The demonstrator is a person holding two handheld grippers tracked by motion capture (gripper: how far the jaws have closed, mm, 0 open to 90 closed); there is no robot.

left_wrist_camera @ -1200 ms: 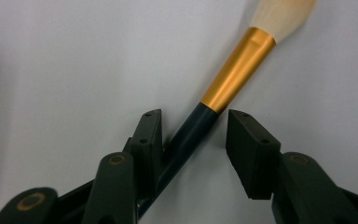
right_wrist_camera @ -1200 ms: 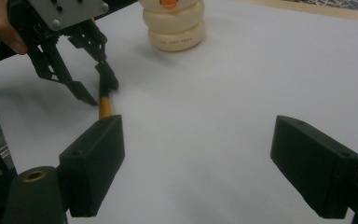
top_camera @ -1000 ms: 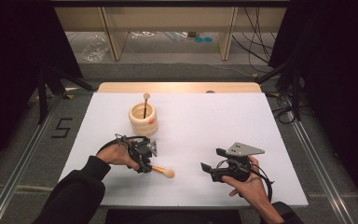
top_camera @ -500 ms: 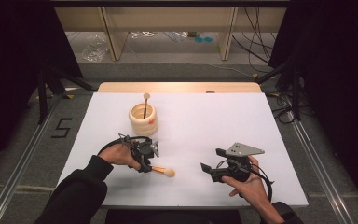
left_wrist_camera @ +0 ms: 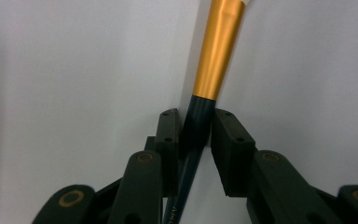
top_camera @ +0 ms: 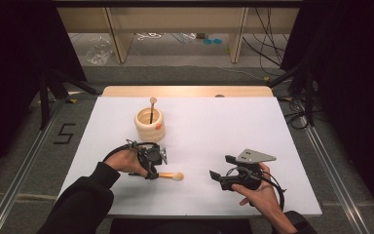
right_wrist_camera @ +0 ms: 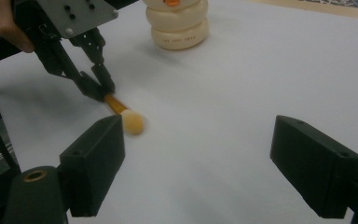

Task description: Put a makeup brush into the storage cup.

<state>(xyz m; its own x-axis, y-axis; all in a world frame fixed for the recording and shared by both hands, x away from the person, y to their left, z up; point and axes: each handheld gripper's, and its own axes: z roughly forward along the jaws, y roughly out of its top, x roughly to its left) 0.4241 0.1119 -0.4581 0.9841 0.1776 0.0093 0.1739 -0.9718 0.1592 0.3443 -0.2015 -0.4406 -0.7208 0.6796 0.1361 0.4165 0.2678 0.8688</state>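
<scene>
Left claw (top_camera: 152, 171): down at the tabletop (top_camera: 253, 122), and its jaws have just been closing in — the dark handle of the makeup brush (top_camera: 169, 176) sits right between them now, pads (left_wrist_camera: 168, 135) touching it on both sides by the look of the left gripper view.
What changed: against the high view a second back, the brush lies in the same spot and both hands sit where they were; it's the squeeze that's new.
What that means: I'd call the grasp made, lift not yet begun — the brush lies flat on the white surface, gold ferrule and pale fluffy head pointing away from the claw.
Brush position: near the front edge, left of centre, well apart from the holder.
Right claw (top_camera: 218, 175): hovering low at the front right, jaws spread wide with nothing between them, aimed across at the brush.
Container: a cream ringed holder (top_camera: 149, 124) stands upright further back, with an orange mark on its side.
Inside it: one slim stick-like tool (top_camera: 152, 108) stands up out of the opening; what else is in there, I can't tell.
Likely next: raise the brush and carry it towards that holder, my guess.
</scene>
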